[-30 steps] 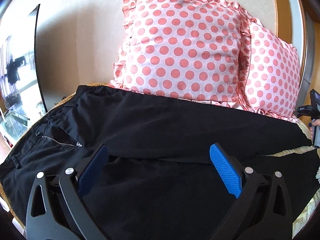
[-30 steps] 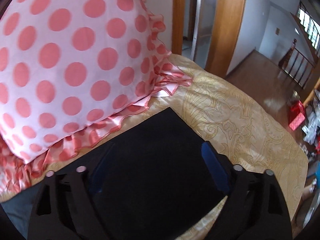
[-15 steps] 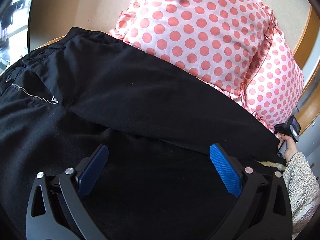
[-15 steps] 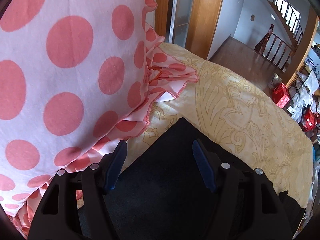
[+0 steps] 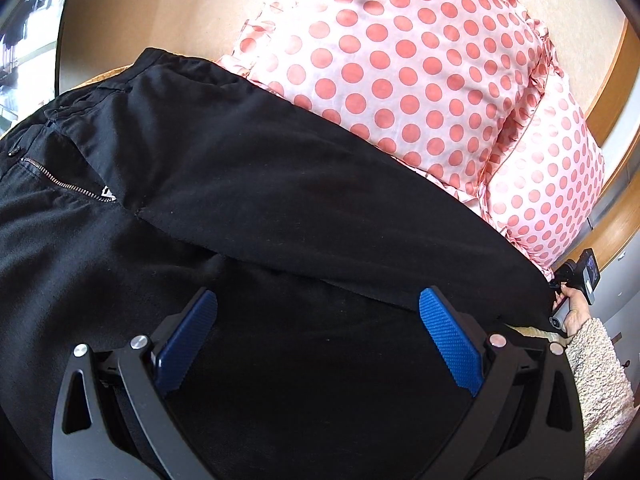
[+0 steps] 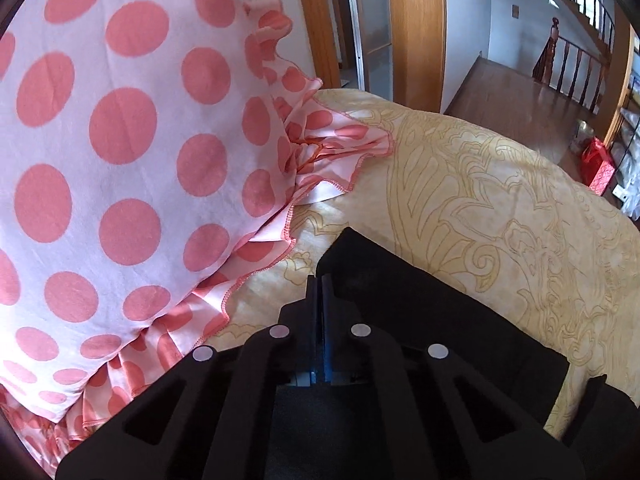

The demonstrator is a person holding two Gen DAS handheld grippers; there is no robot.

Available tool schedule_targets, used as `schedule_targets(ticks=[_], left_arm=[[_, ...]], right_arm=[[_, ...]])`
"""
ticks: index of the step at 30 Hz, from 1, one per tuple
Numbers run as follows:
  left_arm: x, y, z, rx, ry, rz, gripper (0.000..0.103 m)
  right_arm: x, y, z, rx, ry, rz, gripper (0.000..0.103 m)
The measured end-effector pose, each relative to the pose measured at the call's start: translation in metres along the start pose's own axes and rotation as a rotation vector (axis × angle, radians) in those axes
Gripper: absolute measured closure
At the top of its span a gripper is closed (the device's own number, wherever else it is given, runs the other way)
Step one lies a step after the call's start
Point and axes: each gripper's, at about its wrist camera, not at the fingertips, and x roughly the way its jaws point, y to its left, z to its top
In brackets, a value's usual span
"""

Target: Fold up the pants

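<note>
Black pants (image 5: 280,200) lie spread across the bed, waistband and zipper (image 5: 68,186) at the left, one leg lying over the other. My left gripper (image 5: 316,320) is open, blue pads wide apart, low over the middle of the pants. In the right wrist view my right gripper (image 6: 319,284) is shut on the far corner of the pant leg hem (image 6: 400,288), which rests on the yellow bedspread. The right gripper also shows at the leg end in the left wrist view (image 5: 576,280).
Two pink polka-dot pillows (image 5: 400,72) lean against the wall behind the pants; one (image 6: 120,160) is close left of my right gripper. The yellow patterned bedspread (image 6: 500,200) extends right. A doorway and wooden floor lie beyond the bed.
My right gripper has closed on the corner of the pant leg hem. My left gripper has dropped lower and closer over the pants, still open.
</note>
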Motion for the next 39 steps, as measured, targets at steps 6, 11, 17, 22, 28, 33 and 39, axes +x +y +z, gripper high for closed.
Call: schedule_targets(ticks=[6, 11, 17, 22, 28, 33, 39], left_arm=[[-0.002, 0.002, -0.001, -0.017, -0.01, -0.004, 0.002], [-0.004, 0.005, -0.001, -0.033, -0.017, -0.004, 0.002], [-0.007, 0.007, -0.002, -0.048, -0.032, 0.004, 0.002], [-0.007, 0.007, -0.002, -0.05, -0.035, 0.009, 0.002], [-0.007, 0.008, -0.001, -0.053, -0.032, 0.018, 0.002], [-0.009, 0.008, -0.002, -0.058, -0.042, 0.025, 0.002], [-0.008, 0.008, -0.001, -0.054, -0.038, 0.017, 0.002]], right_arm=[[-0.06, -0.027, -0.015, 0.01, -0.053, 0.139, 0.101], [-0.12, -0.06, -0.046, -0.016, -0.079, 0.264, 0.101], [-0.18, -0.121, -0.103, -0.055, -0.083, 0.383, 0.101], [-0.176, -0.168, -0.154, -0.011, 0.062, 0.424, 0.101], [-0.164, -0.183, -0.163, 0.071, 0.139, 0.466, 0.095], [-0.164, -0.189, -0.165, 0.114, 0.16, 0.485, 0.072], [-0.153, -0.189, -0.162, 0.175, 0.181, 0.499, 0.072]])
